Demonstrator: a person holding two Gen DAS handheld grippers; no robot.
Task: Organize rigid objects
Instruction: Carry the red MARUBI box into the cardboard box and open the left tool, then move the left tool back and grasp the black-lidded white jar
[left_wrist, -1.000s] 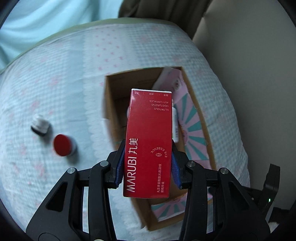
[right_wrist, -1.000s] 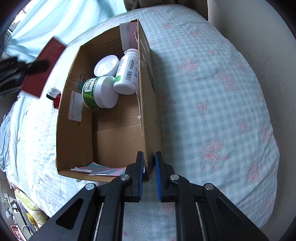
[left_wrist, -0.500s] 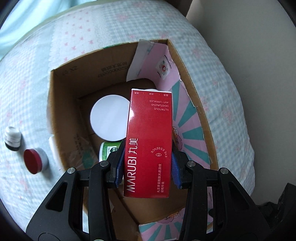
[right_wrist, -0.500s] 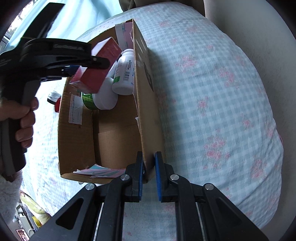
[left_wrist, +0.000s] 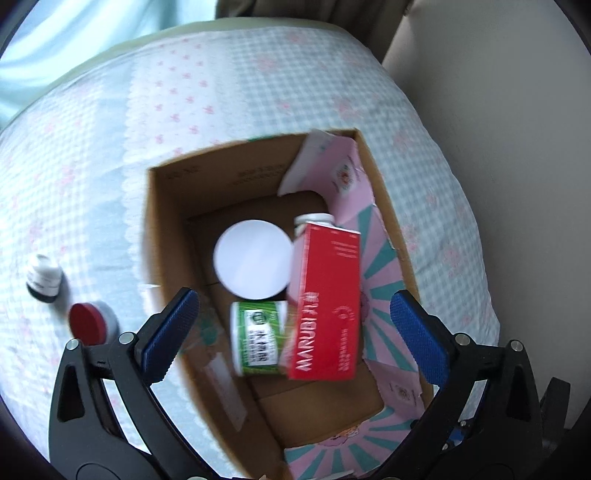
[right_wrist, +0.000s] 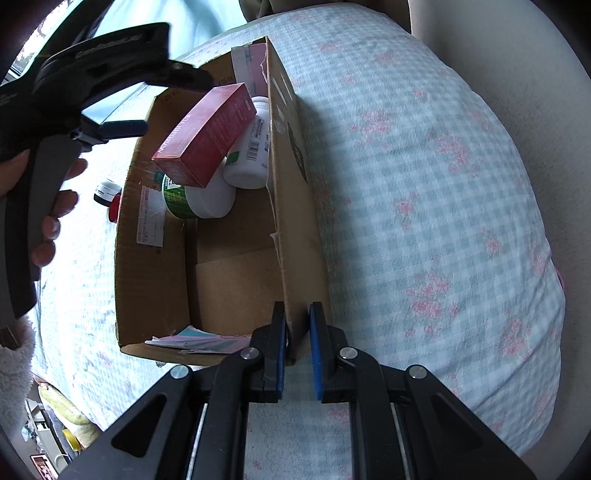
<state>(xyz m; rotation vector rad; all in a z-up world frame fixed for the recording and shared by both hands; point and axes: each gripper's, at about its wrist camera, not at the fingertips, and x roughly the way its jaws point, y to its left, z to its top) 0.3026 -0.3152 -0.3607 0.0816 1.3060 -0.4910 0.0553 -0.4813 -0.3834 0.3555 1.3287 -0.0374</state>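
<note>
Red rectangular cardboard carton (left_wrist: 325, 306), printed "MARUBI" in white, left wrist view: it lies tilted inside the open brown cardboard box (left_wrist: 173, 229) on the checked bed cover (left_wrist: 221, 110), one end over the green-labelled white jar (left_wrist: 256, 338), beside the round white lid (left_wrist: 254, 259) and against the box's pink-and-teal paper lining (left_wrist: 384, 258). The left tool (left_wrist: 295, 332) has just been opening; its blue pads stand wide apart to either side of the carton, touching nothing, so the carton is released. Outside the box, on the bed, wait a small red-capped jar (left_wrist: 90, 323) and a small white-and-black bottle (left_wrist: 44, 278). Risk: the carton appears propped, not flat, and may slide or topple onto the jars as it settles; a careless lift of the left tool could clip the box wall.

Right wrist view: the carton (right_wrist: 207, 136) leans across a white plastic bottle with a barcode label (right_wrist: 251, 155) and the green-labelled jar (right_wrist: 195, 195). The right tool (right_wrist: 297, 347) is closed on the box's near wall (right_wrist: 291, 206), steadying it. A hand (right_wrist: 48, 206) grips the left tool's handle above the box. Risk: the bed is soft, so letting go of the wall, or pulling on it, could tip the box and shift its contents. The thin cardboard may also buckle under the pinch.
</note>
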